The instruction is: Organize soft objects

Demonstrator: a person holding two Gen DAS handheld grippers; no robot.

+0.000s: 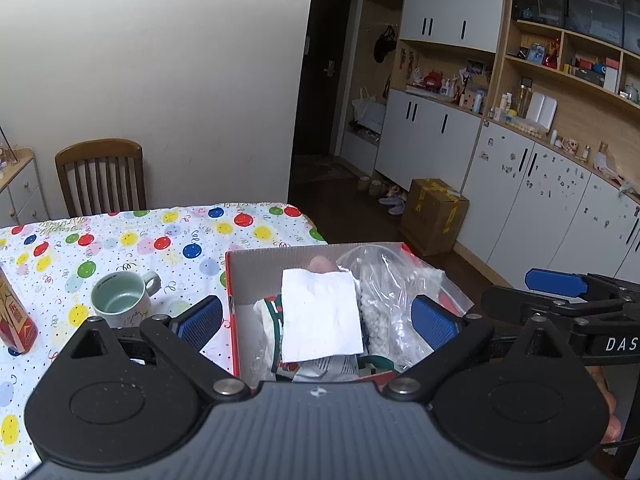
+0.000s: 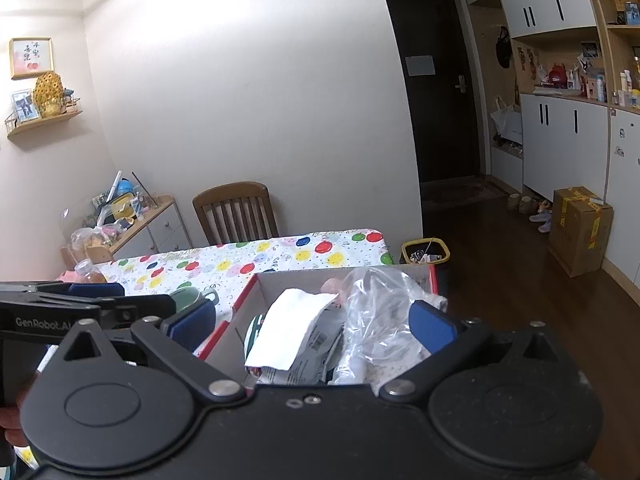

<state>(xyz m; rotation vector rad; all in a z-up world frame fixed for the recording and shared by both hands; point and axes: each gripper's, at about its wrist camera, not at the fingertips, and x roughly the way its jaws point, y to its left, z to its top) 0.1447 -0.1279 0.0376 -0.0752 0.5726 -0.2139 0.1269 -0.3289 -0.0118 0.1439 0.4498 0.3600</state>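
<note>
**One box, two spread grippers**

On the balloon-print tablecloth [image 1: 132,236] stand one red carton [image 1: 14,320] and one green mug [image 1: 120,300]. The left gripper [image 1: 318,320] hovers released over one red-edged box [image 1: 276,264] holding a white sheet [image 1: 320,320], a striped cloth [image 1: 272,312] and a clear bag [image 1: 384,280]. The right gripper [image 2: 312,324] is also spread, empty.

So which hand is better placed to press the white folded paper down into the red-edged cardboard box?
Left, probably. The left gripper is open, its blue pads on either side of the white folded paper in the red-edged cardboard box. The right gripper is open too, but mostly over the clear plastic bag.
</note>
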